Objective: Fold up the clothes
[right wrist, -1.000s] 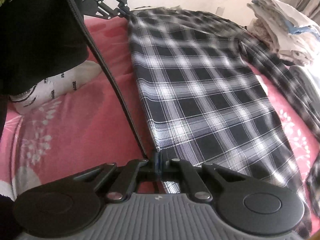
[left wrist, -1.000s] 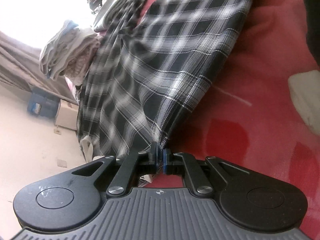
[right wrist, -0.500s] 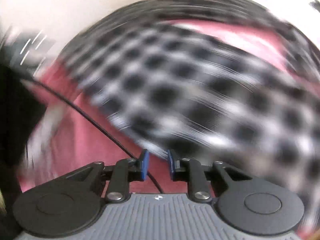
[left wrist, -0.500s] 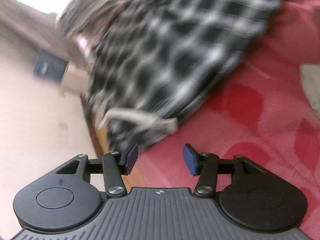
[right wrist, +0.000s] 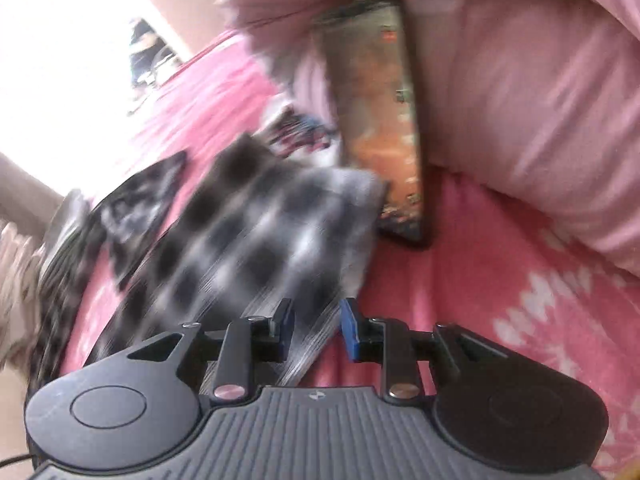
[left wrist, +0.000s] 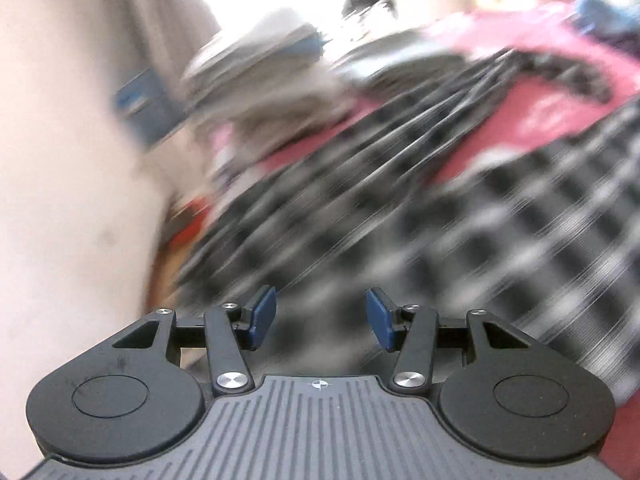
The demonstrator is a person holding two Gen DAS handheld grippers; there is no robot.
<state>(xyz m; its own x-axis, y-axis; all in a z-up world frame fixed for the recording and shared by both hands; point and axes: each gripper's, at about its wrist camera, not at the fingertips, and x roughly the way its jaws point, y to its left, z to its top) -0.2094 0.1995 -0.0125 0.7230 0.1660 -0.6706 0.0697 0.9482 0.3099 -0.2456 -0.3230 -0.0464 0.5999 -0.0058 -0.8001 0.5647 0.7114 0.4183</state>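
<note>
The left gripper (left wrist: 321, 322) is held with its jaws spread wide, the blue pads (left wrist: 262, 314) well apart and nothing clamped between them. The right gripper (right wrist: 316, 329) is parted too — a narrower gap is seen there, its blue pads (right wrist: 351, 329) facing each other, nothing pinched.

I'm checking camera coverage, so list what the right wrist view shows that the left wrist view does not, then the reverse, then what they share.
Only the right wrist view shows a phone propped against a pale pink pillow, and the right claw, open with nothing between its pads.

Only the left wrist view shows a blurred pile of light clothes, a blue box beyond the bed edge, and the left claw, open and empty.

Both show the black-and-white plaid shirt lying on the pink-red bedspread, with heavy motion blur.
</note>
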